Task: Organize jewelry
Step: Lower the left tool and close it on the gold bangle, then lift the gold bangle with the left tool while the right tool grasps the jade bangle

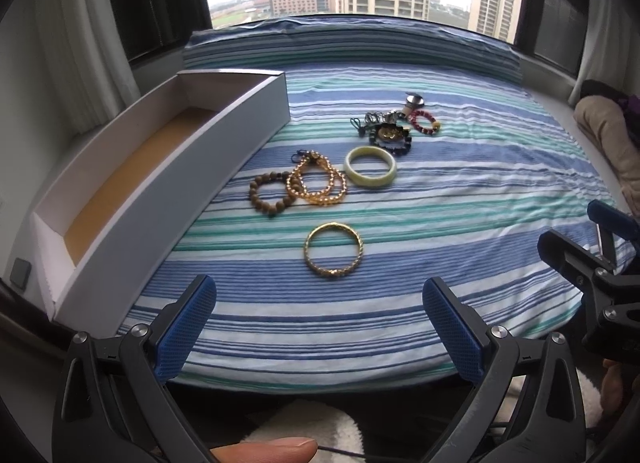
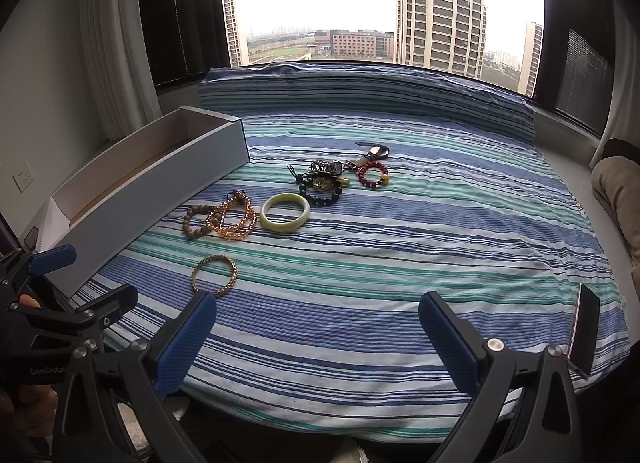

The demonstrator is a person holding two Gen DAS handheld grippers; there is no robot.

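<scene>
Jewelry lies on a striped cloth (image 1: 440, 199). A gold bangle (image 1: 334, 249) (image 2: 213, 275) lies nearest. Behind it are a wooden bead bracelet (image 1: 270, 193) (image 2: 196, 221), an amber bead strand (image 1: 318, 183) (image 2: 234, 217) and a pale green jade bangle (image 1: 370, 166) (image 2: 285, 211). Farther back is a tangle of dark beads and charms (image 1: 386, 131) (image 2: 324, 181) with a red bead bracelet (image 1: 425, 121) (image 2: 373, 174). A long, empty white box (image 1: 132, 199) (image 2: 132, 191) lies at the left. My left gripper (image 1: 320, 323) is open, just short of the gold bangle. My right gripper (image 2: 318, 333) is open and empty.
The cloth covers a window seat with a striped bolster (image 1: 352, 43) along the window. A dark phone (image 2: 584, 327) lies at the cloth's right front edge. A beige cushion (image 1: 612, 135) is at the far right. White curtains (image 2: 116, 59) hang at the left.
</scene>
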